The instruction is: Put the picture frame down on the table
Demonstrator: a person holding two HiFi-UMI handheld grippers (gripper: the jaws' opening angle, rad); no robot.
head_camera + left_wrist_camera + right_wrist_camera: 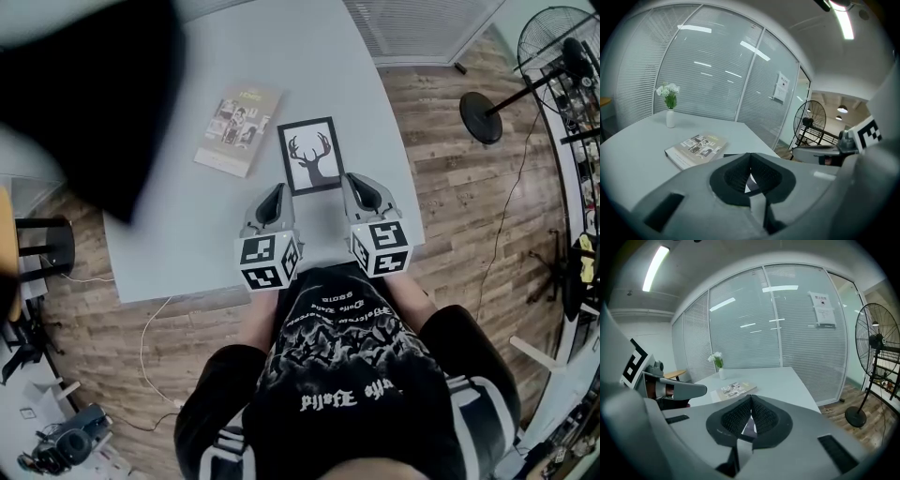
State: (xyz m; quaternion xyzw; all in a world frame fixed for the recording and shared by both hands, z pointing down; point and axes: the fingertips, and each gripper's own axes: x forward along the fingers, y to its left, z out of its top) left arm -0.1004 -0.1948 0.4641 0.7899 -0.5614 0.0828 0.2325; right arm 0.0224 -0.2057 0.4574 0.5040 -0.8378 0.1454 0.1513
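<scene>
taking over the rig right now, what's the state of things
Left gripper: shut, nothing between its jaws, tip close to the near left corner of the picture frame.
Right gripper: shut, empty, tip close to the frame's near right corner.
Picture frame: lies flat and face up on the table, antler print showing, apart from the book to its left.
Done: the frame looks set down.
Left: probably only drawing both grippers clear.

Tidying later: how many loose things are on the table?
3: the deer picture frame toward the near edge, a booklet left of it, a vase of white flowers at the far end; more may be hidden.
</scene>
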